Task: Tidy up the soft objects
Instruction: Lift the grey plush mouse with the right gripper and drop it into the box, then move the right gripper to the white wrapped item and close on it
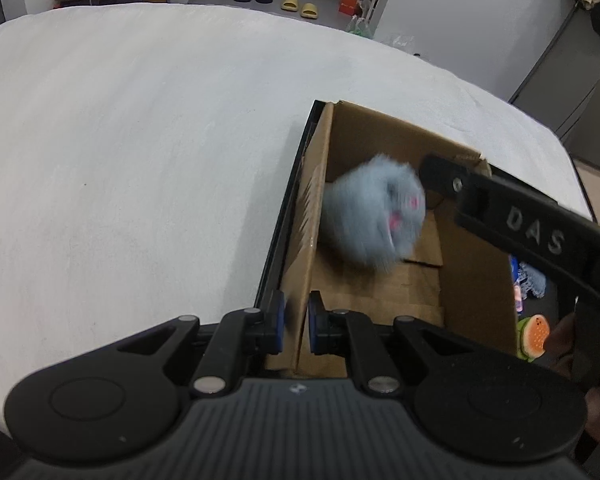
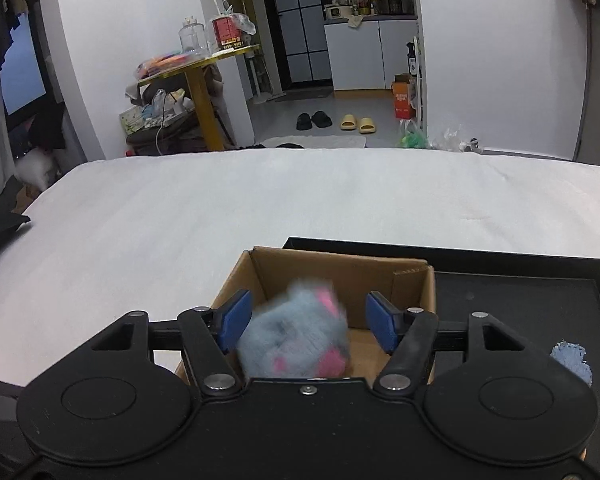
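Note:
An open cardboard box [image 1: 380,136] stands at the left end of a black tray [image 1: 288,208] on the white bed. My left gripper [image 1: 297,316] is shut on the box's near left wall, one blue pad on each side of the cardboard. A fluffy grey-blue plush with pink spots [image 1: 376,212] shows blurred inside the box. In the right wrist view the same plush [image 2: 296,336] is below and between the spread blue pads of my right gripper [image 2: 307,302], which is open; the right pad [image 2: 382,320] stands clear of it. The box [image 2: 340,272] lies right beneath.
A blue knitted cloth [image 2: 572,360] lies on the black tray [image 2: 500,280] to the right of the box. A watermelon-shaped soft toy [image 1: 534,336] sits beside the box too. The white bed [image 1: 140,160] spreads left and ahead. Slippers and furniture stand on the floor beyond.

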Demonstrator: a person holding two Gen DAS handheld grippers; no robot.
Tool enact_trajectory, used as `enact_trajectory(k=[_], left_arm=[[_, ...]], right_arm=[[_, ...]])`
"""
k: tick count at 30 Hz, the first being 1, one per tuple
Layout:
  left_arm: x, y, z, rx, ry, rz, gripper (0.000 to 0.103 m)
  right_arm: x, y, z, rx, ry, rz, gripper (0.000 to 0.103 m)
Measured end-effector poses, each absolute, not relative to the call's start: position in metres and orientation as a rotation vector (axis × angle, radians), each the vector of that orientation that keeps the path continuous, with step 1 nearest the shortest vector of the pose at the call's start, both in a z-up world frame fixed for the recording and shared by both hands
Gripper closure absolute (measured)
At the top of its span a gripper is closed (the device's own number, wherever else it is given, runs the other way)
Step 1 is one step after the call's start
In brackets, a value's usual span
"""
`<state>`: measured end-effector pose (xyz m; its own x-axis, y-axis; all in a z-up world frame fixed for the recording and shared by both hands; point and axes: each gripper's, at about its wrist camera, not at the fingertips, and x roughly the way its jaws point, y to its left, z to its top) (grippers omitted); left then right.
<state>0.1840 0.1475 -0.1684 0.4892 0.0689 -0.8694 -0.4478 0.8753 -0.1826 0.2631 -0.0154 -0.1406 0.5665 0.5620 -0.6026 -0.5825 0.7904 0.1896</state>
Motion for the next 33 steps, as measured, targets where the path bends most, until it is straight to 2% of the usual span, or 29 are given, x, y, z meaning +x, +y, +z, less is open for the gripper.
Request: enact_trajectory(k=[9, 18, 21, 23, 25, 28, 33], left_arm=[[0.183, 0.143, -0.167, -0.392, 1.013, 0.337, 0.092], [0.180, 0.136, -0.159, -0.338, 1.008, 0.354, 0.088], [0.180, 0.131, -0.157, -0.313, 1.005, 0.363, 0.077], [0.180, 0.127, -0.155, -0.298, 0.999, 0.369, 0.062], [0.179, 0.122, -0.153, -0.279, 0.989, 0.370, 0.052], [0.180, 0.116, -0.152, -0.247, 0.987, 0.370, 0.040], [0.184, 0.105, -0.150, -0.223, 0.985, 0.351, 0.027]], right_arm=[[0.261, -0.037, -0.140, -0.005, 0.728, 0.651, 0.040], [0.253, -0.061, -0.127, 0.007, 0.744, 0.638, 0.040], [0.252, -0.069, -0.126, 0.011, 0.747, 0.621, 0.039], [0.252, -0.076, -0.127, 0.015, 0.749, 0.607, 0.038], [0.251, -0.085, -0.128, 0.026, 0.753, 0.597, 0.034], [0.247, -0.101, -0.129, 0.037, 0.745, 0.574, 0.025], [0.246, -0.128, -0.139, 0.043, 0.768, 0.539, 0.025]])
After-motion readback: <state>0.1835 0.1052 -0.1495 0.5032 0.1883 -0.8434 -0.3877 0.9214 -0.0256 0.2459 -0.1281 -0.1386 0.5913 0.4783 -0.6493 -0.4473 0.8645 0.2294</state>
